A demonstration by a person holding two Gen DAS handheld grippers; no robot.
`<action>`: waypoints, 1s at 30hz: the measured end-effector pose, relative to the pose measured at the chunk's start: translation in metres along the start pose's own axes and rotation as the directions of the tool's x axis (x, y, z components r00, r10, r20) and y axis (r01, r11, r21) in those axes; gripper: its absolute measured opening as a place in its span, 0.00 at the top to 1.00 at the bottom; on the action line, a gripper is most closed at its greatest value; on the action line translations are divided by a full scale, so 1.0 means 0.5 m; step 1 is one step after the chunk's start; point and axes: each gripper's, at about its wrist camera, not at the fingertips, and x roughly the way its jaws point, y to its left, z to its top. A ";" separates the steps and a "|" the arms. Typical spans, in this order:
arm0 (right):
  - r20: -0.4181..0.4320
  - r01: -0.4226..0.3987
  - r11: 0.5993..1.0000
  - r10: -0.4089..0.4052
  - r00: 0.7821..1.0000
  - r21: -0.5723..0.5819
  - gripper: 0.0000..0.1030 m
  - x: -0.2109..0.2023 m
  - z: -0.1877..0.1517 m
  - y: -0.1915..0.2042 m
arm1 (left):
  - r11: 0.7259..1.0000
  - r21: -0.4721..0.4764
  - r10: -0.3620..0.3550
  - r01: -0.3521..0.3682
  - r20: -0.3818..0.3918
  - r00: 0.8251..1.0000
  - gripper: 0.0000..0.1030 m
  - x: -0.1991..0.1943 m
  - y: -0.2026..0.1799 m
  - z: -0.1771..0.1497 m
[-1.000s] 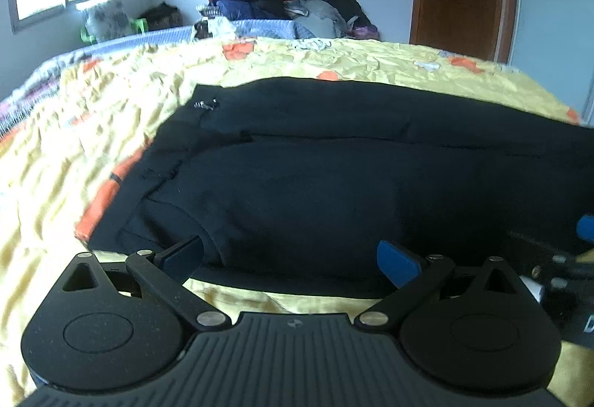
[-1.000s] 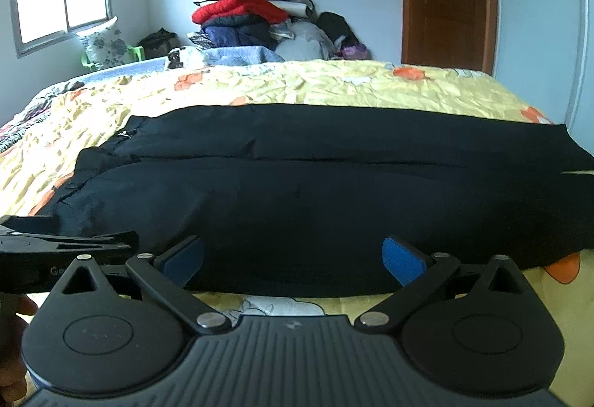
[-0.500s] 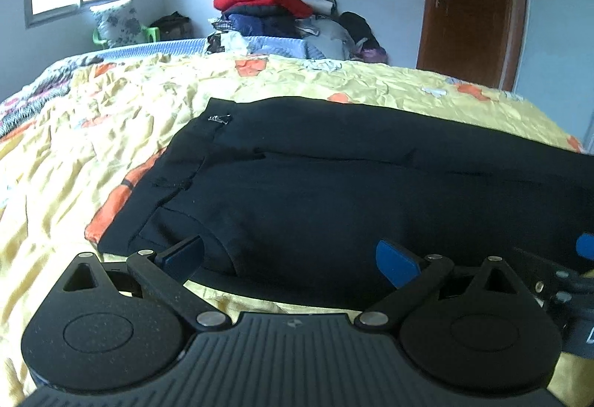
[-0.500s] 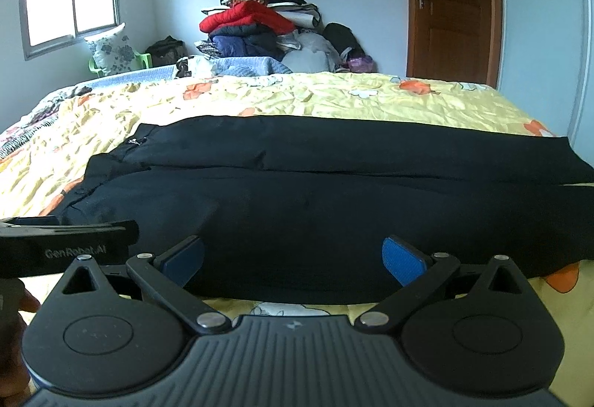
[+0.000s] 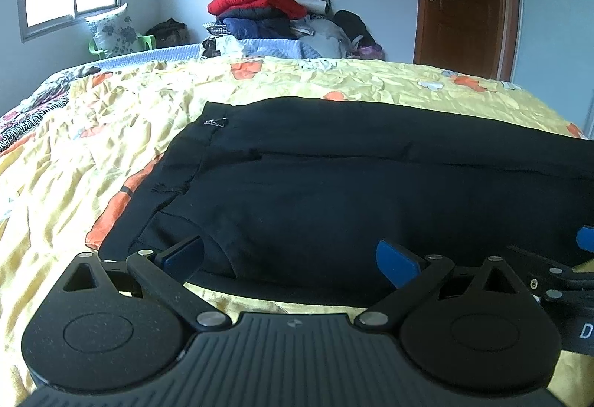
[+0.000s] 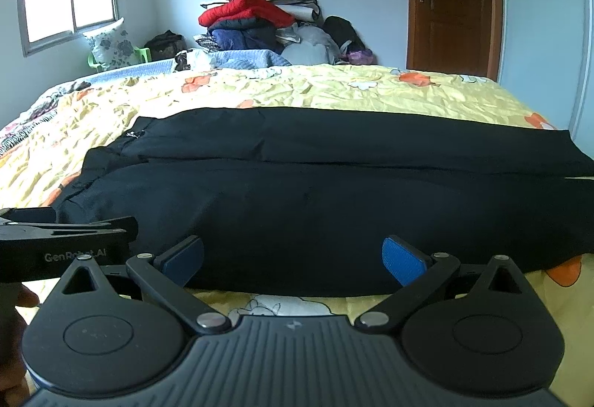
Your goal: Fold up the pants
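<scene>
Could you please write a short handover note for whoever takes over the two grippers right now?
Left gripper: open, empty, near the waistband end.
Right gripper: open, empty, at the near edge, mid-leg.
The black fabric pants lie flat across the yellow floral bedspread, waistband left, cuffs right, one leg seemingly folded over the other.
Done: apparently the lengthwise fold.
Left: fold them across their length; nothing is gripped yet.

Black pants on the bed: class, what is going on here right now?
A person holds a gripper in each hand at the near edge of the black pants, laid lengthwise across the yellow bedspread. The left gripper and right gripper are both open, holding nothing. No fold has started.
</scene>
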 end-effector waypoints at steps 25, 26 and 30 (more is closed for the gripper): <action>-0.004 -0.004 1.000 0.004 1.000 0.004 0.00 0.001 0.002 -0.001 | 1.000 0.028 -0.002 0.004 -0.043 0.999 0.02 0.011 -0.006 -0.001; -0.004 -0.004 1.000 0.004 1.000 0.004 0.00 0.002 0.002 -0.001 | 1.000 0.028 -0.003 0.004 -0.043 0.999 0.02 0.011 -0.005 -0.001; -0.004 -0.007 1.000 0.007 1.000 0.005 0.00 0.003 0.003 0.000 | 1.000 0.028 -0.001 0.003 -0.045 0.999 0.02 0.011 -0.004 -0.003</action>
